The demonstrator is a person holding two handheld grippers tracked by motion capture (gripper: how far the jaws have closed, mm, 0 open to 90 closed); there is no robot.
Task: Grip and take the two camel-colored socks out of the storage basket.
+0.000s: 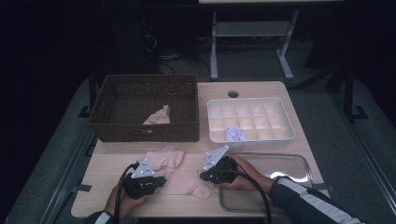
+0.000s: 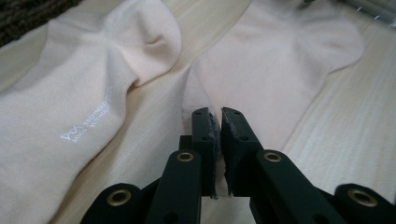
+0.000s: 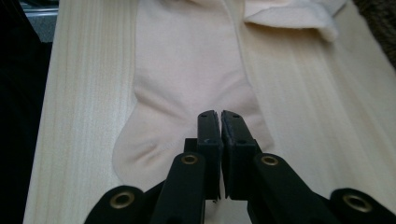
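Two pale pink socks lie on the wooden table. The near sock [image 1: 187, 182] [image 2: 280, 60] [image 3: 187, 70] stretches between my two grippers. The far sock [image 1: 163, 156] [image 2: 70, 116] [image 3: 289, 14] carries small white print and lies toward the basket. My left gripper [image 1: 161, 179] [image 2: 215, 114] is shut on the near sock's left edge, which tents up into the jaws. My right gripper [image 1: 203, 176] [image 3: 215, 115] is shut, its tips over the sock's heel end. The fabric there lies flat, and I see none of it between the jaws.
A brown wicker basket [image 1: 149, 79] at the back left holds another pale sock [image 1: 158, 116]. A white divided box [image 1: 252, 99] at the back right has a rolled white item [image 1: 236, 134] in one cell. A clear tray [image 1: 306, 163] lies under the right hand.
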